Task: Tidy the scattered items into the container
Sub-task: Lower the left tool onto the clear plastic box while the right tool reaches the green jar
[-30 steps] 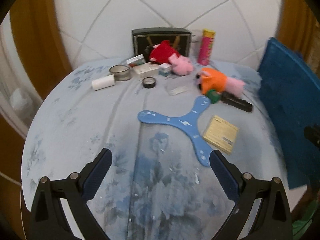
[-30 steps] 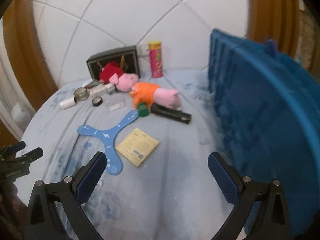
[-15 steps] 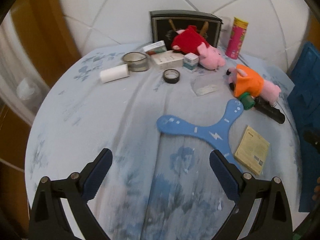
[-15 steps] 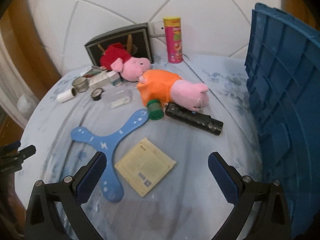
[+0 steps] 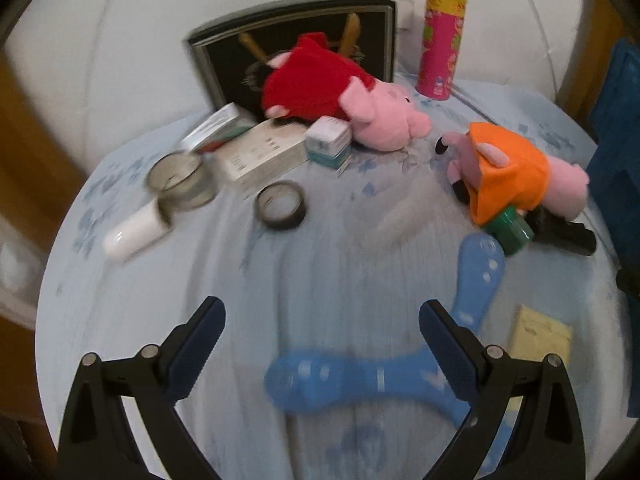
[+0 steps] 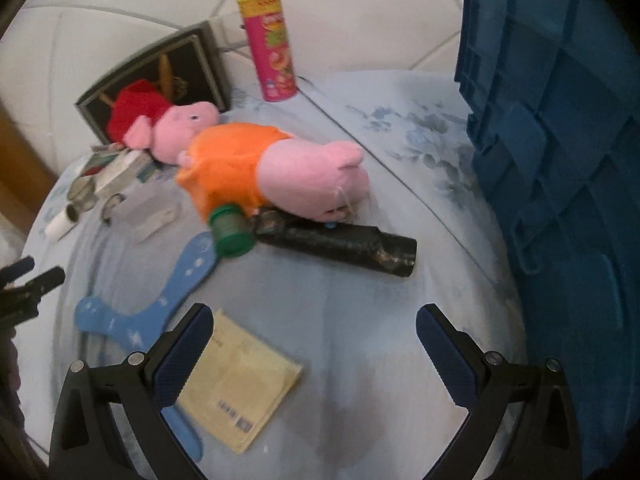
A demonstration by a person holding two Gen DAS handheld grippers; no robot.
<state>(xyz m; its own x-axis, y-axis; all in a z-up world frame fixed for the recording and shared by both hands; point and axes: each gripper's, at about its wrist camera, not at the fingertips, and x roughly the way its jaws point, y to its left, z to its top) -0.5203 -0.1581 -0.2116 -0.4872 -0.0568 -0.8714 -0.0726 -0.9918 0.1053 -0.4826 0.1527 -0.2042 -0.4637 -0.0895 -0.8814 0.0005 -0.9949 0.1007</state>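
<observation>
My left gripper is open and empty above the blue boomerang. Beyond it lie a black tape roll, a glass jar, a white tube, small boxes and a red-dressed pig plush. My right gripper is open and empty, over bare cloth just short of the black flashlight. An orange-dressed pig plush and a green cap lie just behind it. A yellow packet lies under the left finger. The blue crate stands at right.
A round table with a pale blue floral cloth holds everything. A dark framed picture and a pink snack can stand at the back by the white tiled wall. The left gripper shows at the right wrist view's left edge.
Both grippers have moved forward over the table toward the items. The boomerang now lies under the left gripper, and the flashlight and orange plush are much nearer the right one. Both stay open.
</observation>
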